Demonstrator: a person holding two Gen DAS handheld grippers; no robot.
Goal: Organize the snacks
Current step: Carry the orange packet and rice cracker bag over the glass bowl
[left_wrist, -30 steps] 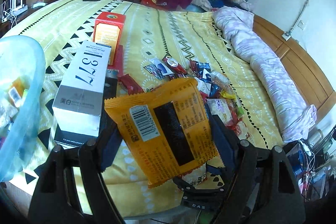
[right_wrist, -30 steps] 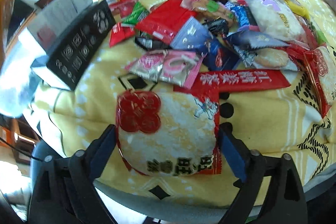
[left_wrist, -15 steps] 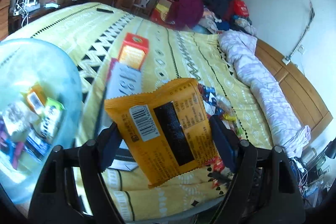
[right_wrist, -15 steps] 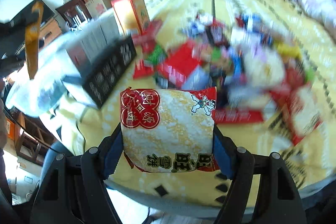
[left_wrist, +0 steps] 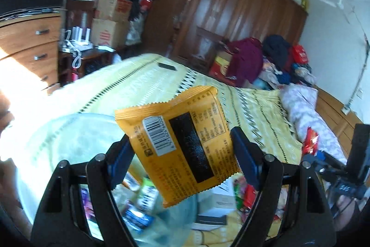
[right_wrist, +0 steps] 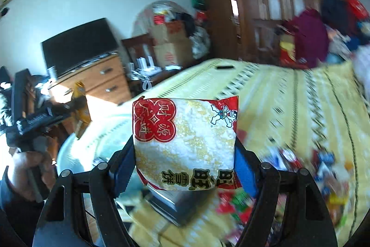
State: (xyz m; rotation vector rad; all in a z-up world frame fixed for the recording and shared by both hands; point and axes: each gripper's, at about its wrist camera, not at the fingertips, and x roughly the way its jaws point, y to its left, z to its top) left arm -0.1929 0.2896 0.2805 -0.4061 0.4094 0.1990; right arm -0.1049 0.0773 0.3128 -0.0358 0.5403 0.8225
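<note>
My left gripper [left_wrist: 182, 154] is shut on an orange snack packet [left_wrist: 180, 142] with a barcode, held in the air above a pale blue translucent bin [left_wrist: 69, 136] that holds several small snacks [left_wrist: 141, 207]. My right gripper [right_wrist: 185, 154] is shut on a white-and-red rice cracker packet [right_wrist: 185, 145], lifted above the bed. The left gripper with its orange packet [right_wrist: 81, 105] shows at the left of the right wrist view, over the bin [right_wrist: 101, 145]. A blurred pile of loose snacks [right_wrist: 300, 168] lies on the yellow bedspread [right_wrist: 289, 103].
Stacked white and black boxes [left_wrist: 215, 207] lie on the bed beside the bin. A rolled lilac quilt [left_wrist: 307, 112] lies along the bed's right side. A wooden dresser [left_wrist: 30, 48], cardboard boxes [left_wrist: 111, 22] and a dark wardrobe [left_wrist: 231, 22] stand behind. The right gripper [left_wrist: 346, 168] shows at the right.
Both grippers have risen and swung left with their packets. The left one has moved from beside the boxes to over the blue bin; the right one has lifted off the snack pile.
</note>
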